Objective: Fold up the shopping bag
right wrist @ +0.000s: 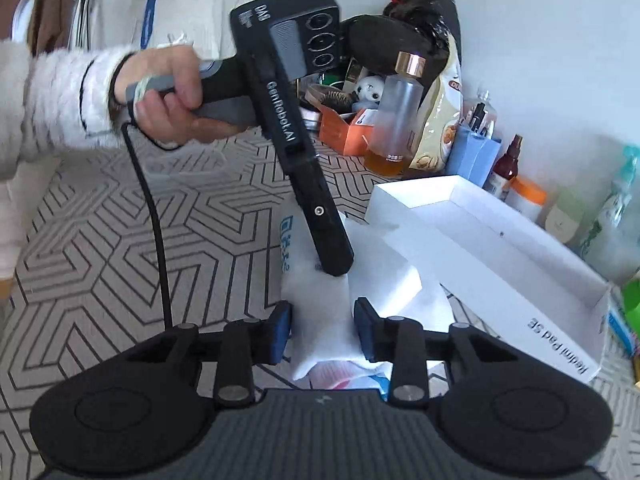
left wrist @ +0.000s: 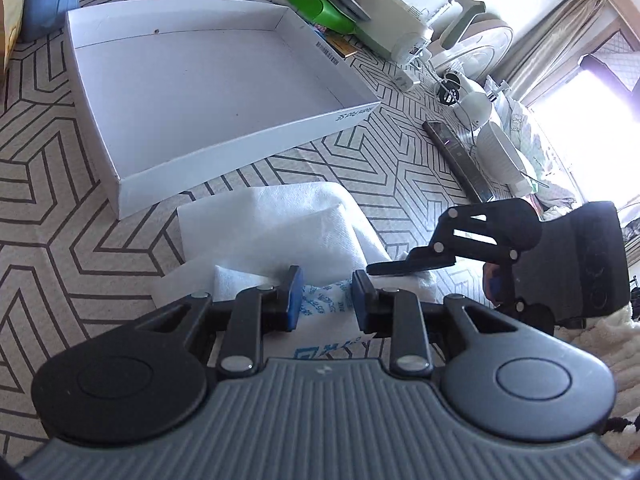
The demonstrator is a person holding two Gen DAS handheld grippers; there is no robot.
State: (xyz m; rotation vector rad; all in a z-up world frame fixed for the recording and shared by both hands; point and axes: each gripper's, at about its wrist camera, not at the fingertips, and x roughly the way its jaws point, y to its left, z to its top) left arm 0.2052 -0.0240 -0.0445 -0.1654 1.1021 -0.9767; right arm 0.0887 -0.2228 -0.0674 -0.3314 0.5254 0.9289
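On the patterned counter [left wrist: 72, 216], near a white box lid [left wrist: 208, 92], the shopping bag [left wrist: 280, 224] lies partly folded into a bundle; flattening and final folds appear left. The left gripper [left wrist: 323, 296] and right gripper [right wrist: 322, 330] both stand released, pads astride the fabric without pinching it, the right widening. Clutter lines the far edge.
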